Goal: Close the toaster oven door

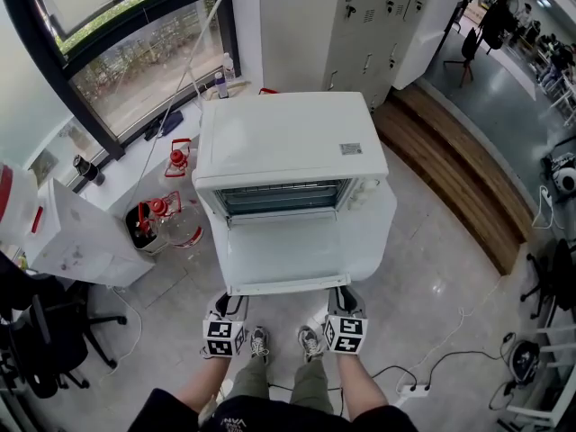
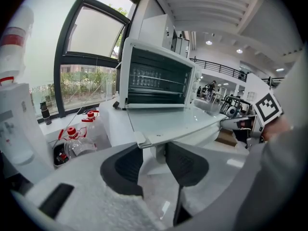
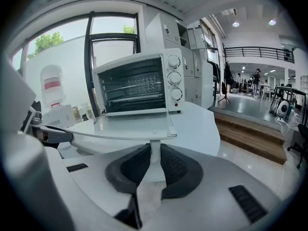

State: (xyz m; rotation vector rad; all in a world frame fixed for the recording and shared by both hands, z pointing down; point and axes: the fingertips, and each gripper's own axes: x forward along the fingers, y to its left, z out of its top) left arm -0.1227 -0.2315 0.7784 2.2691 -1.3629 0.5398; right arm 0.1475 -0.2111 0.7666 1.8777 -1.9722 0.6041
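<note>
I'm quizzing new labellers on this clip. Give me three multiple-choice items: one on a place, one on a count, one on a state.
1. The oven stands on: A the floor; B a white table; C a shelf.
2. Count of knobs on its front: A one; B three; C five.
3. Its door is: A shut; B missing; C open, folded down.
B: the table's top spreads round it. B: three knobs stack beside the opening. C: the door juts forward below the open cavity.

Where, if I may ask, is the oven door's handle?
Head view: the handle runs along the open door's near edge, between the left hand-held gripper and the right hand-held gripper.
</note>
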